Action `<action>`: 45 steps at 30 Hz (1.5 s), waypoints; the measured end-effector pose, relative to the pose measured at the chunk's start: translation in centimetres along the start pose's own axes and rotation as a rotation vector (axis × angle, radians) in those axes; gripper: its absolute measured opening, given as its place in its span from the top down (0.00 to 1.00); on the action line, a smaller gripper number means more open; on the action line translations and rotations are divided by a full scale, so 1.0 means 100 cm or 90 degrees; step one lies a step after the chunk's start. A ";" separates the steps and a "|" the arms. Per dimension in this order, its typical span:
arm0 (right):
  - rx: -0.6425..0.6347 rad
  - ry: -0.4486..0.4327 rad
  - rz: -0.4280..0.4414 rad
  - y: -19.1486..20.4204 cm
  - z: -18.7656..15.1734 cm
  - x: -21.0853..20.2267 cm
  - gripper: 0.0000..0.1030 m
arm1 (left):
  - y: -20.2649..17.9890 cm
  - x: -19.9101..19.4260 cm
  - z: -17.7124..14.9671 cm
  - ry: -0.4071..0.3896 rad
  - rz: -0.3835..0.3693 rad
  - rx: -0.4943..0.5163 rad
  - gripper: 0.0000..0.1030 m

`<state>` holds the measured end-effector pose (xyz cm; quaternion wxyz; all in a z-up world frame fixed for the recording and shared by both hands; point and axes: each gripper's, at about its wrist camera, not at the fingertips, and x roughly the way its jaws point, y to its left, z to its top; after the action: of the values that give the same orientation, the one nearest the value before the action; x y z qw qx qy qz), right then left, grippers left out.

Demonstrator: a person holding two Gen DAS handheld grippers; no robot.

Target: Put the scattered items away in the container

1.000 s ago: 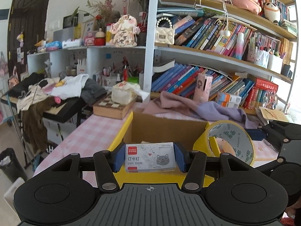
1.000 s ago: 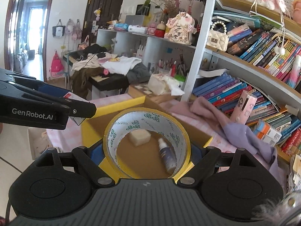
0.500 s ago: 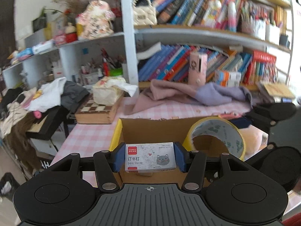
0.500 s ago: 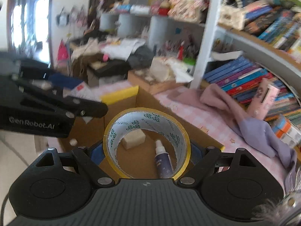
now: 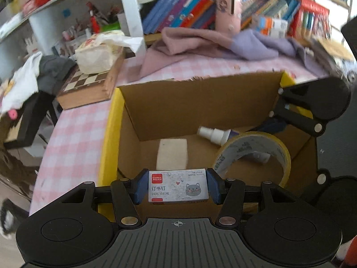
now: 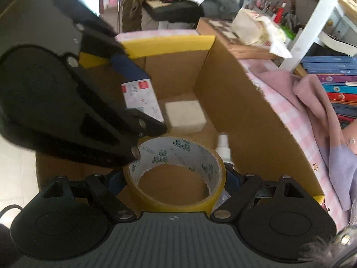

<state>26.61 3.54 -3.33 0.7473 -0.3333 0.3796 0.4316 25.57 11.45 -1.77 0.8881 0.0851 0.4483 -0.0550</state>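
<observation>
Now we hold both tongs over the open cardboard box [image 5: 196, 102], which sits on the pink checked surface [image 5: 73, 129]. Our left tongs [image 5: 178, 186] pinch a small box of staples [image 5: 178, 185] by its short ends, blue pads pressed against it, just above the near wall of the box. Our right tongs [image 6: 176, 178] clamp a roll of yellow tape [image 6: 176, 174] across its width, hanging inside the box mouth. On the box floor lie a white block [image 6: 185, 116] and a small spray bottle [image 5: 214, 134], well apart from the staples. Pink and lilac cloth [image 5: 212, 42] is heaped beyond the box before a row of books [image 5: 189, 6].
</observation>
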 end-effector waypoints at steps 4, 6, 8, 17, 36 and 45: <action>-0.015 0.013 -0.009 0.004 0.002 0.004 0.16 | -0.007 0.003 0.001 0.009 0.018 0.038 0.48; -0.014 0.014 -0.008 0.004 0.002 0.004 0.16 | -0.009 0.004 0.001 0.011 0.023 0.047 0.47; -0.014 0.012 -0.009 0.005 0.002 0.003 0.16 | -0.010 0.003 0.001 0.012 0.024 0.052 0.45; 0.015 -0.017 -0.034 0.001 -0.003 -0.012 0.12 | -0.012 -0.008 0.005 -0.011 0.066 0.067 0.16; 0.148 -0.197 -0.178 0.018 -0.038 -0.116 0.00 | -0.014 -0.097 -0.012 -0.162 0.067 -0.020 0.00; 0.209 -0.234 -0.237 0.044 -0.061 -0.146 0.00 | -0.017 -0.132 -0.040 -0.185 0.061 -0.104 0.00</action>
<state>16.02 -5.45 5.37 0.9137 -0.1886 0.2347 0.2731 14.32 10.87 6.32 0.9491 0.0247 0.3137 0.0124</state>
